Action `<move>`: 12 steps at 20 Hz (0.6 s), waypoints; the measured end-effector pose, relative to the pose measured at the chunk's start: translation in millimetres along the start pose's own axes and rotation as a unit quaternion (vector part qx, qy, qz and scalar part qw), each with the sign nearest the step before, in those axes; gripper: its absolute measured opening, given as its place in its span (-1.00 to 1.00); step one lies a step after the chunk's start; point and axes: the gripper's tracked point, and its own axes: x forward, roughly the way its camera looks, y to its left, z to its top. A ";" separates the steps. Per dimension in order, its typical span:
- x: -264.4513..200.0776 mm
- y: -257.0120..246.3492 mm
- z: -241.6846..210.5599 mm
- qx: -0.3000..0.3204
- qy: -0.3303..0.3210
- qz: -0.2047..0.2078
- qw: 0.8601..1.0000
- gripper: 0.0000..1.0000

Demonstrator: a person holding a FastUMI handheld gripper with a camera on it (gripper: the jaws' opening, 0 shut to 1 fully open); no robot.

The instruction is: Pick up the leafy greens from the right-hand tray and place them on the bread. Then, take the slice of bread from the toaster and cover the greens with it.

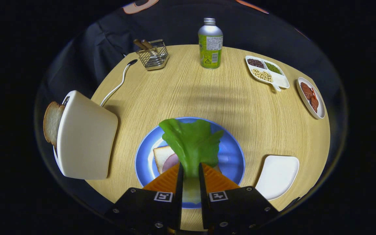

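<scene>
My gripper (190,171) is shut on the stem of the leafy greens (193,143), a bright green leaf that fans out ahead of the fingers. The leaf hangs over a blue plate (233,153) on the wooden table. On that plate lies a bread slice (162,156) with a pink slice of ham (171,162) on it, partly hidden by the leaf and my fingers. To the left stands a cream toaster (85,137) with a second bread slice (51,121) sticking out of its slot. The white tray (279,176) lies to the right of the plate.
At the back of the round table (188,94) stand a green bottle (210,45), a wire basket of utensils (152,55), a divided dish of beans (266,71) and a small dish of reddish pieces (311,98). The toaster's white cord (117,85) runs back.
</scene>
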 end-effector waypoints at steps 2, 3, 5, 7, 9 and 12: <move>-5.0 3.5 -0.4 0.001 -0.003 0.005 1.000 -0.33; -10.4 5.2 2.1 0.005 -0.006 0.008 1.000 -0.29; -22.2 9.4 7.4 0.014 -0.012 0.016 1.000 -0.18; -37.3 15.1 13.9 0.020 -0.016 0.023 0.999 -0.05; -55.2 21.1 21.9 0.023 -0.021 0.026 0.999 0.11; -79.0 37.3 37.2 0.026 -0.024 0.030 0.999 0.37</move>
